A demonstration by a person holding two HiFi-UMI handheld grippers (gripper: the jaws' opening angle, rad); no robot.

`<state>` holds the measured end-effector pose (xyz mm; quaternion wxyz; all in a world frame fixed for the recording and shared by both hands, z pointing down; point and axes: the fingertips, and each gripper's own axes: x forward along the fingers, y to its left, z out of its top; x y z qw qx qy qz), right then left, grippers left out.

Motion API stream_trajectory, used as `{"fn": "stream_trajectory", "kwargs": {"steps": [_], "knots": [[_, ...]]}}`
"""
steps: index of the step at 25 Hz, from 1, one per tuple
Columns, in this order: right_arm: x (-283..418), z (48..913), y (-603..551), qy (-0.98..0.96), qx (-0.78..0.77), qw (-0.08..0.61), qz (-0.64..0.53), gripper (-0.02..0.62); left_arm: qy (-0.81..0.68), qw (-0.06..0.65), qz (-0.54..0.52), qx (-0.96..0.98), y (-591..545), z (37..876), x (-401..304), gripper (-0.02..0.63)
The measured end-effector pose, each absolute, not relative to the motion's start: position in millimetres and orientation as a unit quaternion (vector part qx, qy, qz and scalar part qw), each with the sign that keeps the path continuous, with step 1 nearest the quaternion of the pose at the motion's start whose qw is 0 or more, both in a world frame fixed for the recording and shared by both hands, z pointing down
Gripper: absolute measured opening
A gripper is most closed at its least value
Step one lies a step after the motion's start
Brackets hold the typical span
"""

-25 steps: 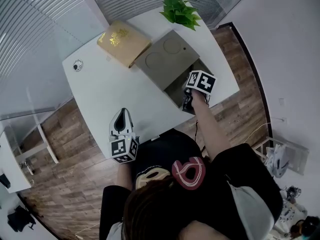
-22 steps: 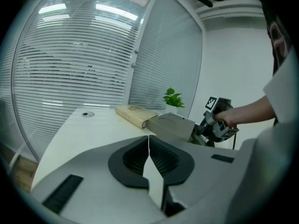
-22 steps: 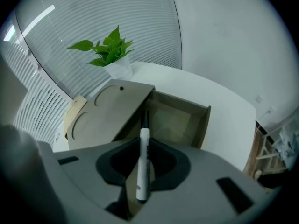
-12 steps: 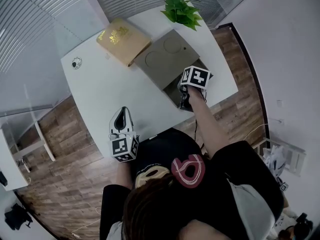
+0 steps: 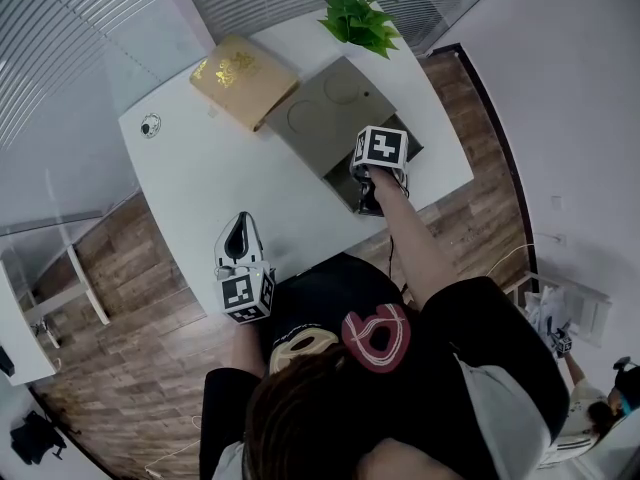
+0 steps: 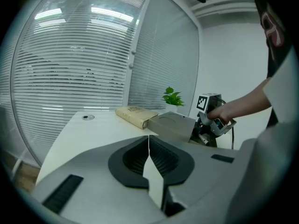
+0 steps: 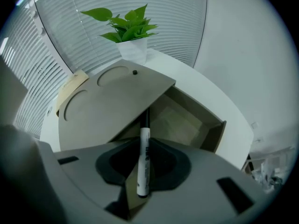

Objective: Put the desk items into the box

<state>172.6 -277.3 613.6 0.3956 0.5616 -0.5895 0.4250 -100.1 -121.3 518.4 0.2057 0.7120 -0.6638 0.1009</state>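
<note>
Over the box's open end: right gripper (image 5: 368, 203) points steeply down, jaws clamped on a marker (image 7: 143, 157). The marker has a slim round white barrel with dark print along it and a black cap end. The cap end points down at the opening, right by the lid's edge. Whether it touches anything I can't tell.

The box (image 7: 212, 136) is grey-brown, matte and rectangular with thin flat walls. The part of its floor that shows is bare. Its lid (image 5: 325, 118) is a flat slab in the same grey, with two shallow circular recesses and a small dark dot. It sits skewed across the box, covering most of it and leaving the near end uncovered.

Left gripper (image 5: 238, 238) hangs over the worktop's near edge, well apart from the box. Its ribbed black jaws are together with nothing between them.

The worktop (image 5: 220, 178) is smooth and white. A gold-toned book-shaped block (image 5: 240, 80) lies just beside the lid's far side. A leafy green plant (image 5: 360, 18) stands in a white pot (image 7: 133, 50) at the far corner. A small round item (image 5: 150, 125) sits alone near the left edge, too small to identify.
</note>
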Motion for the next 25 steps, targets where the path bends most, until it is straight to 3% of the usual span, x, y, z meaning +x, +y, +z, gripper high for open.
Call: {"fn": "stream_trajectory", "kwargs": {"steps": [12,25], "knots": [[167.8,613.5,-276.9,-0.599,0.550,0.383,0.439,0.106,-0.666,0.211,0.103,0.708,-113.8,521.8,-106.4,0.018],[165.2,596.9,-270.1,-0.616,0.526,0.317,0.493,0.152,-0.667,0.212,0.086,0.709,-111.2,517.4,-109.1,0.018]]}}
